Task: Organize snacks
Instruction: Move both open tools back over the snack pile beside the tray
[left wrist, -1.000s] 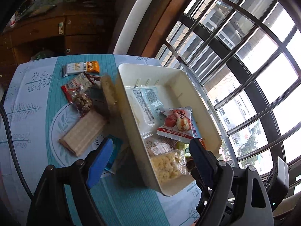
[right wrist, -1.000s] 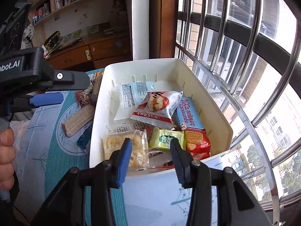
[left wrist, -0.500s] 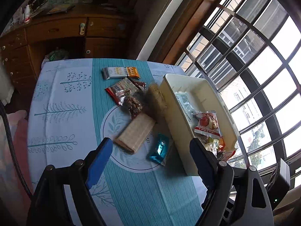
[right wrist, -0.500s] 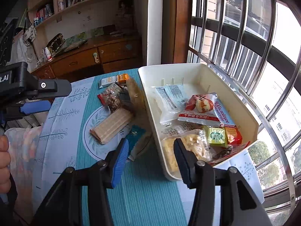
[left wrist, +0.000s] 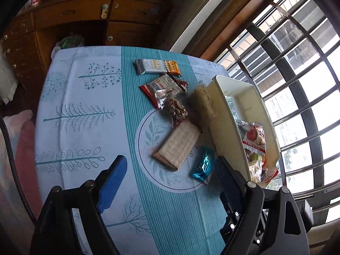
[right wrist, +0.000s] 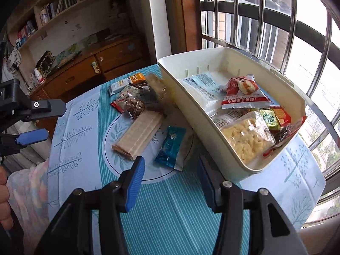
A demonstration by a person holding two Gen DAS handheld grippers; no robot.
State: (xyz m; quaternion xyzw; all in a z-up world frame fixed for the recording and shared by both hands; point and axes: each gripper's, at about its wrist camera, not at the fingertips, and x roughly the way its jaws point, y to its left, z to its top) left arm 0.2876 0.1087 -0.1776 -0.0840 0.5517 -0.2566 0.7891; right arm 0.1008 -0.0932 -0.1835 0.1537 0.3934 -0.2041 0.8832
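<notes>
The snacks are split in two lots. Part sits in the cream bin (right wrist: 231, 140) at the right of the bench (left wrist: 85, 97), by the window: a red-and-white packet (right wrist: 242, 94), a bag of yellow puffed pieces (right wrist: 246, 138), a pale blue-white pouch (right wrist: 204, 89) and smaller wrappers. The rest lies loose on the cloth just left of the bin: a wafer pack (right wrist: 138, 136), a teal packet (right wrist: 172, 146), a clear bag of nuts (right wrist: 133, 106), a tall cracker sleeve (left wrist: 201, 106) that seems to lean on the bin's wall, and, farthest off, an oat bar (left wrist: 157, 67).

A second ago both my grippers hung over the bin; now both have drawn back toward the near edge and face the loose pile. My right gripper (right wrist: 172, 182) has just been opening its jaws; they stand partly apart with nothing between them, the teal packet just beyond. My left gripper (left wrist: 170, 178) is spread wide and empty too. I read this as one drop done and the next pick starting, with roughly half the snacks left out.

In the way: the loose packs overlap, the nuts resting on the wafer pack's far end, and the teal packet lies close against the bin wall. A wooden cabinet (left wrist: 89, 21) stands beyond the bench, window bars (right wrist: 265, 21) to the right.
</notes>
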